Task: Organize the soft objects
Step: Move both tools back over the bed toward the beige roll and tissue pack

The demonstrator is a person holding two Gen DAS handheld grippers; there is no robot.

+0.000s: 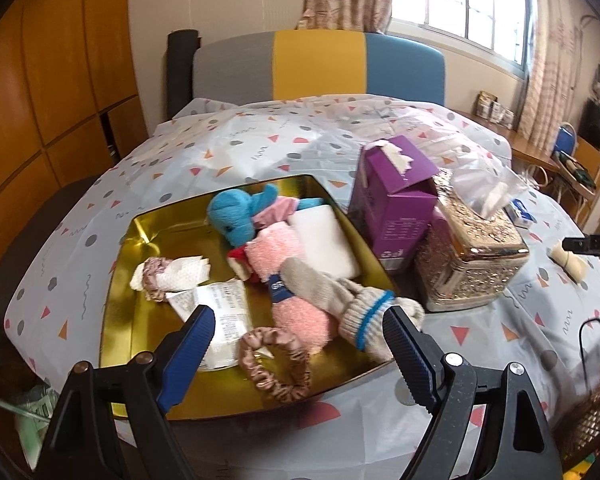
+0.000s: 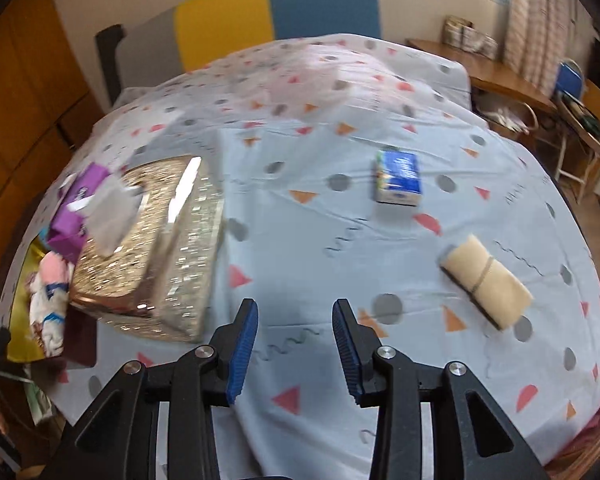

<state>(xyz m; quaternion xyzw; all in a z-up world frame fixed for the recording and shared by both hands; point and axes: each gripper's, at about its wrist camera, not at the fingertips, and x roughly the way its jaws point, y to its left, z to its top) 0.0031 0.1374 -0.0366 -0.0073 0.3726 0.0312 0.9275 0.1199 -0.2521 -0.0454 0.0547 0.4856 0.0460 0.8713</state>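
Note:
A gold tray (image 1: 140, 236) on the patterned tablecloth holds soft things: a blue plush elephant (image 1: 236, 216), a pink fluffy sock (image 1: 296, 300), a beige sock with a blue stripe (image 1: 364, 316), a white sponge (image 1: 328, 240), two pink scrunchies (image 1: 276, 376) and wrapped packets. My left gripper (image 1: 300, 320) hovers open over the tray's near side, nothing between its blue pads. In the right wrist view my right gripper (image 2: 294, 320) stands open above bare cloth. A rolled beige cloth with a band (image 2: 486, 282) lies to its right, and a blue tissue pack (image 2: 398, 178) lies farther back.
A purple tissue box (image 1: 396, 204) and a glittery gold tissue box (image 1: 472, 256) stand right of the tray. A wicker basket edge (image 1: 596, 420) shows at the lower right. A grey, yellow and blue headboard (image 1: 320, 64) lies beyond the table; a desk and chair stand by the window.

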